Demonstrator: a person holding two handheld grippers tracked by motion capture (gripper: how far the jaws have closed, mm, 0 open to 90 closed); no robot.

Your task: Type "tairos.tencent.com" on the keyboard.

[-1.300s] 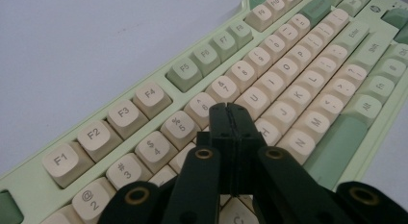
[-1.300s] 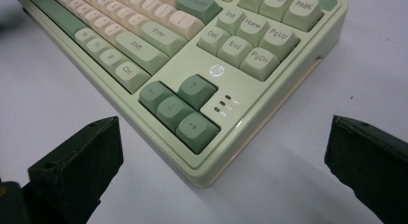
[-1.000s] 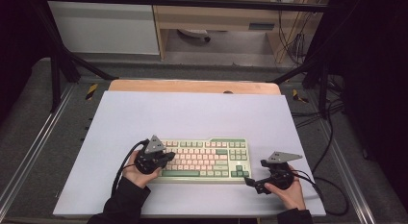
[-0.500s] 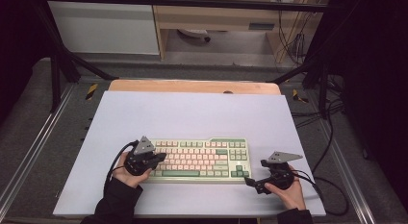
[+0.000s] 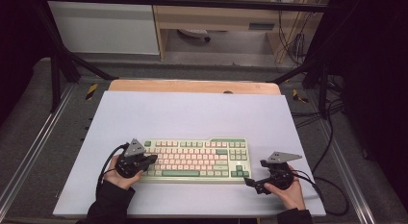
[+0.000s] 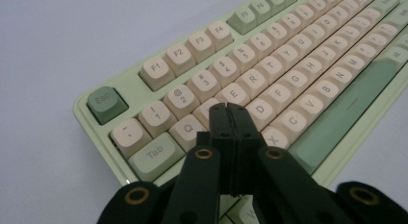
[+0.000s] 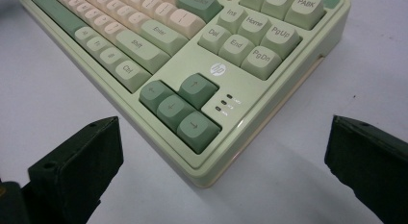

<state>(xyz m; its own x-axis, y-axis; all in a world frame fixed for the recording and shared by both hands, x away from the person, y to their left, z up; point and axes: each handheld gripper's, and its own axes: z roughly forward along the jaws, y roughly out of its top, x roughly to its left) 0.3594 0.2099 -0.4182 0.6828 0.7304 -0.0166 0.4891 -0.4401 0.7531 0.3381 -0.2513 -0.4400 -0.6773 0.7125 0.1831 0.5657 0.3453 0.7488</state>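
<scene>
The left gripper, jaws pressed together, hides the key beneath its tip and has shifted slightly right along the keyboard; the right gripper gapes wide.

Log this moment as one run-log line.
left gripper: shut, tips over letter keys | right gripper: open, off corner by arrow keys | pale green and cream keyboard: flat on white table

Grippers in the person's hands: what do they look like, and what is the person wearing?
Each gripper, left and right, is a black handheld tool with two black jaws. The left gripper view shows brass-coloured rivets on the jaw arms. A grey three-cornered plate sits on top of each, and a black cable trails from it. The person wears dark long sleeves.
</scene>
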